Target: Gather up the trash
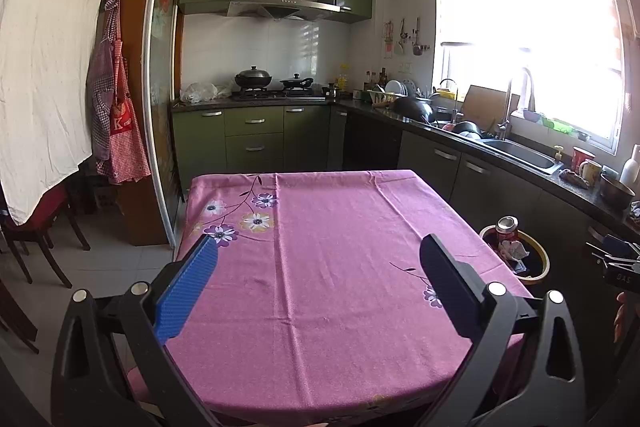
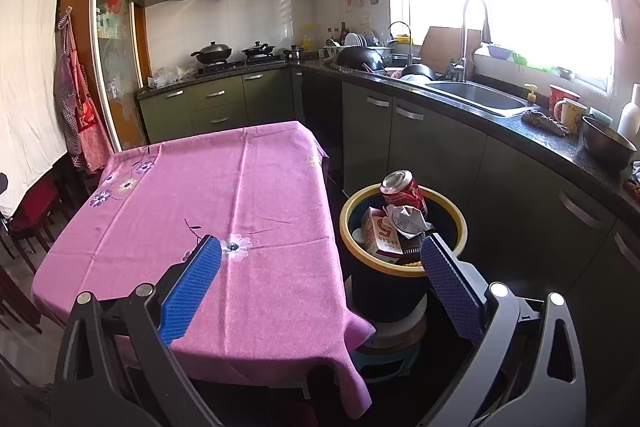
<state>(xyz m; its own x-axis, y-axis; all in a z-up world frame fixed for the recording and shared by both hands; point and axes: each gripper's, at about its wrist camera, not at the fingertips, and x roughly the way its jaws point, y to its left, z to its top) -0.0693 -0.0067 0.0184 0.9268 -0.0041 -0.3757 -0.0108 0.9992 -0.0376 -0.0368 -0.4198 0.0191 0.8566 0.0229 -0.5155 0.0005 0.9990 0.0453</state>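
Both the left gripper (image 1: 318, 279) and the right gripper (image 2: 320, 277) are wide apart and hold nothing, likely because the trash, a red can (image 2: 402, 191), carton (image 2: 380, 233) and crumpled paper (image 2: 408, 221), sits in the bin (image 2: 400, 269) beside the table (image 2: 240, 195).

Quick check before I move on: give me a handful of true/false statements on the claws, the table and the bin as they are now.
1. Both claws are open and hold nothing. True: left claw, right claw.
2. A red can sits on top of the trash in the bin. True.
3. Trash lies on the pink tablecloth. False: no trash shows on it.
4. The bin stands on the table. False: it stands beside the table, on stacked stools.
5. The bin is empty. False: it also holds a carton and crumpled paper.
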